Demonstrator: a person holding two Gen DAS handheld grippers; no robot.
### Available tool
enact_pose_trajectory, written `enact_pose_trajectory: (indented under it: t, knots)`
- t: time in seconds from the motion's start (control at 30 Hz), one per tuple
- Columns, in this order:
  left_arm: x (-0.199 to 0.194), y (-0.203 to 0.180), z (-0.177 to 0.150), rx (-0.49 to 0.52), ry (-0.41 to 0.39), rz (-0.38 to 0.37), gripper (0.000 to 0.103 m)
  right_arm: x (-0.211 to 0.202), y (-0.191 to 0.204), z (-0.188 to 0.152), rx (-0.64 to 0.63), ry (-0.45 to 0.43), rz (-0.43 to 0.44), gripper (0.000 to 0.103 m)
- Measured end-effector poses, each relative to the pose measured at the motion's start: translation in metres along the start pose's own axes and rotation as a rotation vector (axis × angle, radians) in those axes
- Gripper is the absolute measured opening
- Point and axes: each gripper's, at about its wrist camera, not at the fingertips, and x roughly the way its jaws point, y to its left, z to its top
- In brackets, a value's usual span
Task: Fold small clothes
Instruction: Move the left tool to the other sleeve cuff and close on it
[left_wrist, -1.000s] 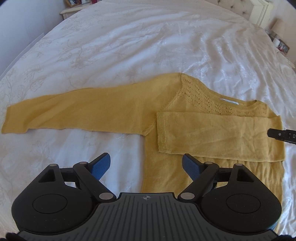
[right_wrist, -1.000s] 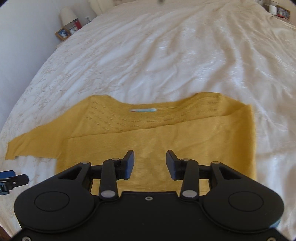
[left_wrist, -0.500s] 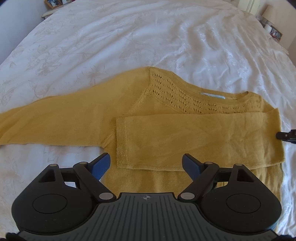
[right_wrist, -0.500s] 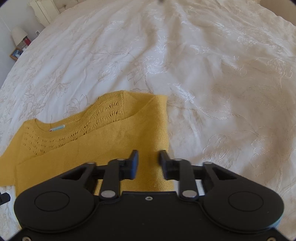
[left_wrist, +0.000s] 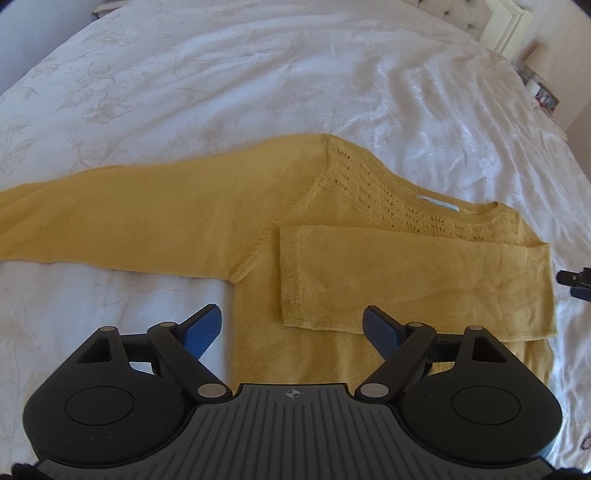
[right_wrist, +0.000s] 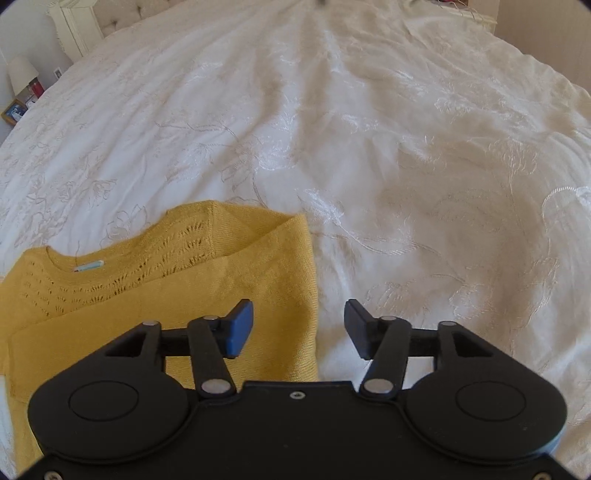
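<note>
Change: since half a second ago the right gripper (right_wrist: 298, 330) has been opened wider, its view shifted so that less of the sweater is seen; the left view has been swung back, the spread sleeve again running to the left edge
Sweater (left_wrist: 369, 280): a yellow knit, laid flat on the white bedspread (left_wrist: 258, 81), in the middle of the left view and the lower left of the right view
Folded sleeve (left_wrist: 417, 284): laid across the chest, cuff just above the left gripper's right finger
Spread sleeve (left_wrist: 129, 221): stretched out flat toward the left edge of the frame
Neckline: openwork knit with a pale label (right_wrist: 88, 265) seen inside it
Left gripper (left_wrist: 292, 332): fingers wide apart, nothing held, seen over the lower body of the sweater
Right gripper: fingers apart, nothing held; the sweater's side edge is seen between them, the left finger (right_wrist: 240, 328) over the knit, the right over bare bedspread
Edges: a lamp (right_wrist: 22, 74) and a framed picture (right_wrist: 13, 112) at the upper left of the right view
</note>
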Motion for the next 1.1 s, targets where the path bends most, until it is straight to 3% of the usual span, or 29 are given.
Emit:
enact_pose_trajectory:
  t: [0.07,0.17,0.37,0.67,0.87,1.1]
  knots:
    - [-0.007,0.017,-0.001,-0.009,-0.031,0.039,0.084,-0.013,0.011,-0.002,-0.029,-0.029,0.007,0.064]
    - [-0.016,0.049,-0.002,-0.053,-0.050,0.083,0.084,-0.034,0.033,-0.009,-0.068,-0.061,0.078,0.079]
    - [-0.033,0.122,-0.002,-0.143,-0.056,0.161,0.084,-0.053,0.089,-0.029,-0.131,-0.049,0.210,0.081]
    - [-0.048,0.223,0.012,-0.194,-0.084,0.270,0.084,-0.059,0.181,-0.058,-0.223,0.025,0.356,0.083]
    - [-0.038,0.279,0.013,-0.270,-0.071,0.277,0.084,-0.063,0.231,-0.063,-0.302,0.066,0.403,0.083]
    - [-0.014,0.314,0.010,-0.308,-0.036,0.251,0.085,-0.062,0.270,-0.057,-0.357,0.094,0.429,0.084]
